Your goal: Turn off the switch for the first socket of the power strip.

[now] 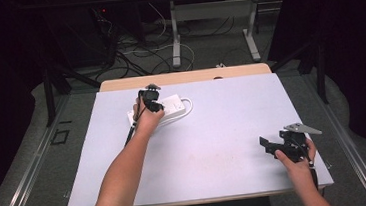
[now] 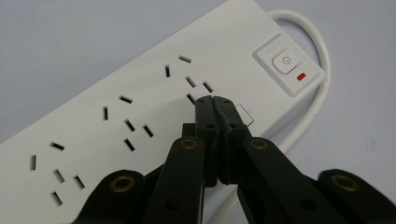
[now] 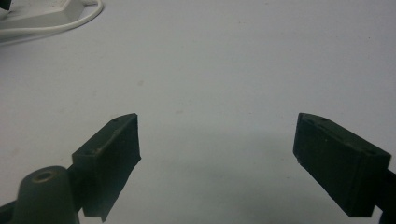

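Observation:
A white power strip point(image 1: 172, 105) lies at the far left of the table, with its white cable point(image 1: 187, 105) looped at its right end. In the left gripper view the power strip point(image 2: 140, 88) shows several sockets, a switch point(image 2: 286, 62) and a red light point(image 2: 302, 76). My left gripper point(image 2: 212, 99) is shut with nothing between its jaws; its tips sit over the socket nearest the switch, and I cannot tell whether they touch it. From above, the left gripper point(image 1: 153, 104) stands over the strip. My right gripper point(image 3: 217, 119) is open and empty above the bare mat, near the table's right front point(image 1: 266, 145).
A pale grey mat point(image 1: 213, 130) covers the table, whose wooden edge point(image 1: 183, 77) shows at the far side. Beyond it stand the white legs of another desk point(image 1: 176, 43), with cables on the floor. The strip's end point(image 3: 42, 14) lies far off from the right gripper.

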